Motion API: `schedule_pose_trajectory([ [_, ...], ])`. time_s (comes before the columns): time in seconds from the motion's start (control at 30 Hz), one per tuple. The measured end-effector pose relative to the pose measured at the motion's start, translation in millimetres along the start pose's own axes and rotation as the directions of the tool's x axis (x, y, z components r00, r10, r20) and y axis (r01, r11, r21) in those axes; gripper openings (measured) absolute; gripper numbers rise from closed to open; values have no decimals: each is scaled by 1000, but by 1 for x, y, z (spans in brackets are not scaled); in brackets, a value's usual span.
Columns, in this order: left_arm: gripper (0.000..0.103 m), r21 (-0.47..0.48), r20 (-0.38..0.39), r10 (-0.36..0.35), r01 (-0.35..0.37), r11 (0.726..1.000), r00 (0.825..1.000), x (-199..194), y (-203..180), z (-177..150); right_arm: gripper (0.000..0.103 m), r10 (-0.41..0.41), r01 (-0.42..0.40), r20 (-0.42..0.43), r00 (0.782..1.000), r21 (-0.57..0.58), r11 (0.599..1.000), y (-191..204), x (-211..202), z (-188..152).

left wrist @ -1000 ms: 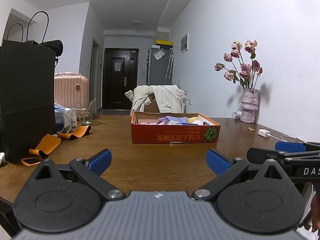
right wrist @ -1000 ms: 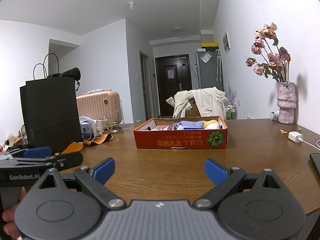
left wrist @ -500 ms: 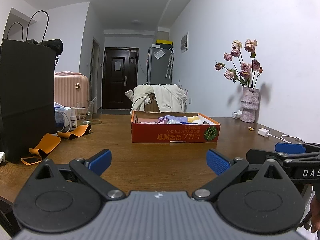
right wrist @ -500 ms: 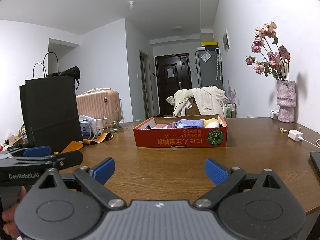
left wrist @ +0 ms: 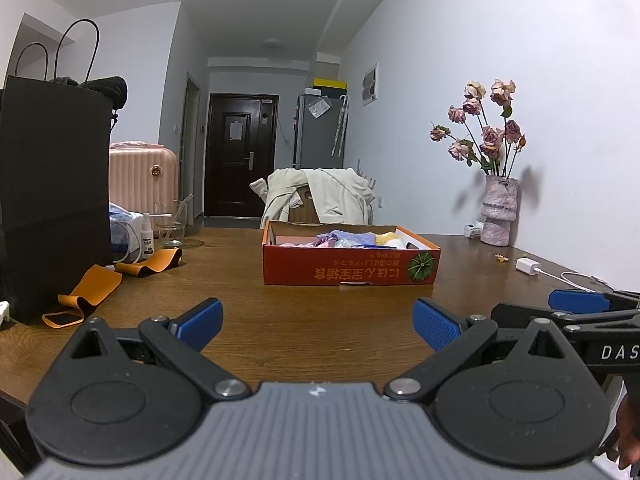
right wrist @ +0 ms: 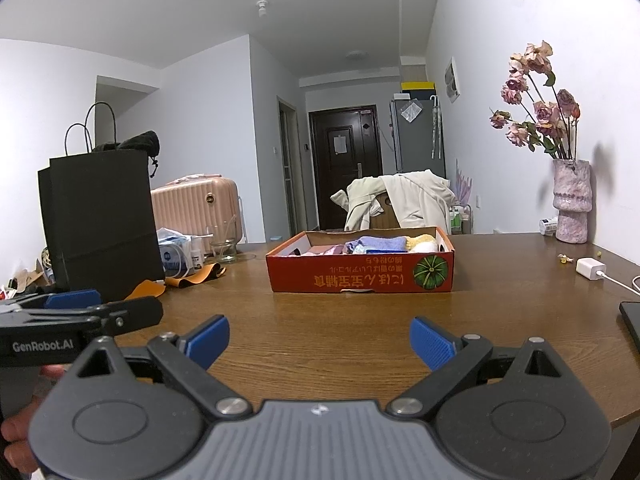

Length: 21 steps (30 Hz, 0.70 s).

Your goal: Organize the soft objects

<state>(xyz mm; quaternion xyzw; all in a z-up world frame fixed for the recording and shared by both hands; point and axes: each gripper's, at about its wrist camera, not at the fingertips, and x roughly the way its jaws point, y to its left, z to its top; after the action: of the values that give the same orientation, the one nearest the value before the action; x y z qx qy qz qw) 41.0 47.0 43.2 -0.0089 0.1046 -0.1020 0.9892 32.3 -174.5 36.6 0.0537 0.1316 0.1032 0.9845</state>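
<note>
From the left wrist view, the left tongs [left wrist: 318,324] hover over the wooden counter [left wrist: 312,320], spread wide and holding nothing. An orange box [left wrist: 350,266] sits further along the counter, with folded soft cloths [left wrist: 348,238] inside. A black paper bag [left wrist: 54,204] stands at the left.

From the right wrist view, the right tongs [right wrist: 320,338] are likewise spread and empty, well short of the box [right wrist: 360,274]. A vase of flowers [right wrist: 570,200] stands by the wall.

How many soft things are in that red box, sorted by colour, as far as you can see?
Only the tops show above the red box wall, so this is a rough count.
Purple cloth: 1
Yellow cloth: 1
White cloth: 1
Pink cloth: 1
Total: 4 visible, possibly more hidden.
</note>
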Motion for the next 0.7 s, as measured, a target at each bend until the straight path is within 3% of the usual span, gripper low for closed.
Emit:
schedule_pose_trajectory([
  [0.7, 103, -3, 4, 5, -5, 1000, 1000, -1, 1, 0, 98, -3, 3, 5, 1000, 2, 1000, -2, -1, -1],
])
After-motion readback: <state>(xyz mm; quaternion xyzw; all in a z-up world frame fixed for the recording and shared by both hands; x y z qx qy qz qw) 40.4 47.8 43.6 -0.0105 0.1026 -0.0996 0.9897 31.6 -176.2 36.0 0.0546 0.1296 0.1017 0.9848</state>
